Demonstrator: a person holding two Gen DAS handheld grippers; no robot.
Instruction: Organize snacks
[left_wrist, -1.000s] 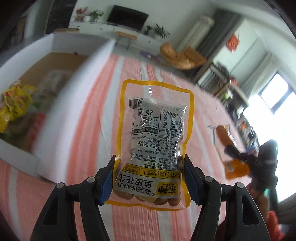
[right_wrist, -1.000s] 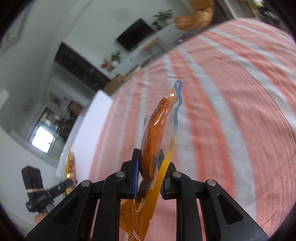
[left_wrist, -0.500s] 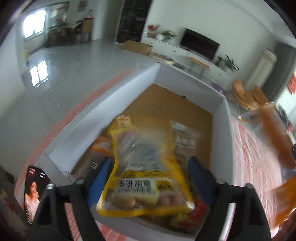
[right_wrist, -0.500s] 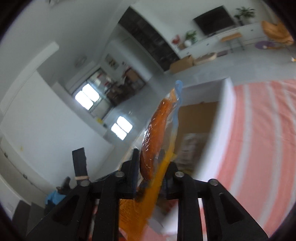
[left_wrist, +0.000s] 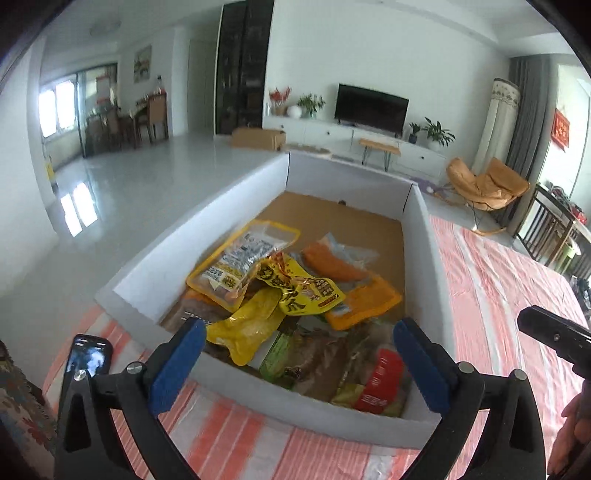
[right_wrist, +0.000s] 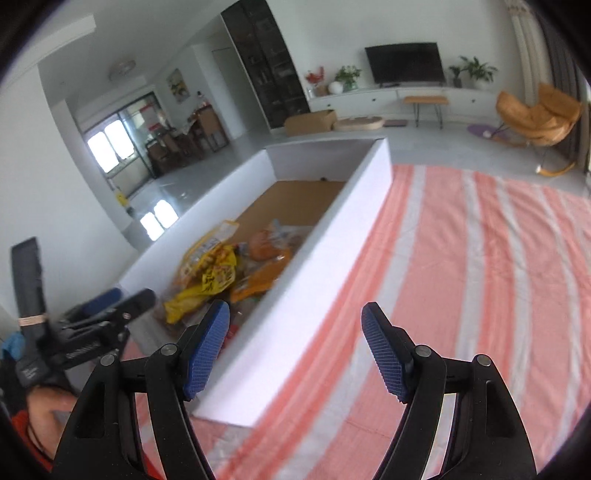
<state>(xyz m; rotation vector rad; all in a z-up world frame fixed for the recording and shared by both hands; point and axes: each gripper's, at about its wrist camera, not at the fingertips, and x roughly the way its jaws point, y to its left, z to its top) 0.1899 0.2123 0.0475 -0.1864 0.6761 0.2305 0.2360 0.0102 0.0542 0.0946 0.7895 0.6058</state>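
Note:
A white cardboard box (left_wrist: 236, 188) with a brown floor sits on the striped cloth and holds a pile of snack packs. The yellow-edged peanut pack (left_wrist: 240, 264) lies at the left of the pile, the orange pack (left_wrist: 334, 264) to its right. My left gripper (left_wrist: 295, 360) is open and empty over the box's near wall. My right gripper (right_wrist: 295, 350) is open and empty, just outside the box's (right_wrist: 325, 258) right wall; the packs (right_wrist: 218, 273) show inside. The left gripper also shows in the right wrist view (right_wrist: 110, 310).
A phone (left_wrist: 86, 358) lies on the cloth left of the box's near corner. The pink and white striped cloth (right_wrist: 480, 258) stretches right of the box. A living room with TV and an orange chair (left_wrist: 484, 184) lies beyond.
Both grippers swung from the cloth to the box and opened. The peanut pack and the orange pack left the jaws and now lie in the box.

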